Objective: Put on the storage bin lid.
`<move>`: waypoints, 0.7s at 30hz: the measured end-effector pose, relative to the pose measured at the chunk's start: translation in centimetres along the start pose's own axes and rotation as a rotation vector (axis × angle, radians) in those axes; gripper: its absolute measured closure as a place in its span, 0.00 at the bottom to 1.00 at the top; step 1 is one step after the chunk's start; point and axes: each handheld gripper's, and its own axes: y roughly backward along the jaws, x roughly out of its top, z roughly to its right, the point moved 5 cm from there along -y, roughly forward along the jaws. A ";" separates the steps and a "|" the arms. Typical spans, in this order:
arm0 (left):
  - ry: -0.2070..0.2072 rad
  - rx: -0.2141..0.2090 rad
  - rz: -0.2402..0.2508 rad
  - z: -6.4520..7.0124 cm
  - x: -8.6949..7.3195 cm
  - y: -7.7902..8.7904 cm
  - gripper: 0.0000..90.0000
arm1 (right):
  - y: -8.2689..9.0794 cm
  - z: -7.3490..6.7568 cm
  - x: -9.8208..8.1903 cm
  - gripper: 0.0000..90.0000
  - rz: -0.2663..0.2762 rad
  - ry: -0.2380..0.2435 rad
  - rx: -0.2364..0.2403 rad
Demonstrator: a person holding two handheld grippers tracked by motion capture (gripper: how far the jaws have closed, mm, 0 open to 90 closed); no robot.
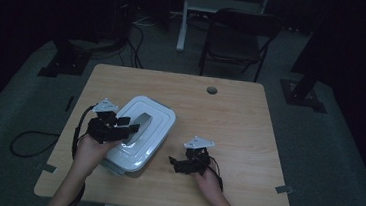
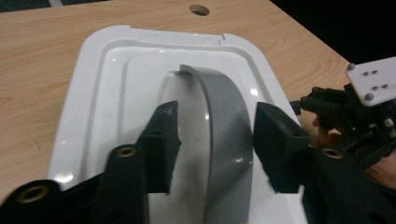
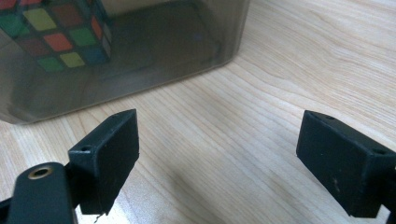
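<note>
The left hand-held gripper (image 2: 212, 140) stands half open astride the grey curved handle (image 2: 224, 135) of the white plastic lid (image 2: 102, 93), not pressing; closing off-centre could slip off. Right hand-held gripper (image 3: 217, 154), beside the box, gapes empty.

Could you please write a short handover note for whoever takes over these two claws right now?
Left claw: over the storage box's white lid, jaws either side of the grey handle, with gaps on both sides, not gripping it.
Right claw: open, holding nothing, low over the bare wooden table beside the box.
Things: the translucent box sits on the table's left half, lid on. A colour puzzle cube is inside, seen through the wall.
Done: box appears closed with the cube in it.
Left: unclear; probably either lift the box by its handle or draw the left claw clear.
</note>
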 end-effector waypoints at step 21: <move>0.100 0.082 0.131 -6.6 -1.9 3.9 0.19 | 1.6 1.8 -1.1 0.14 -0.007 -0.026 -0.041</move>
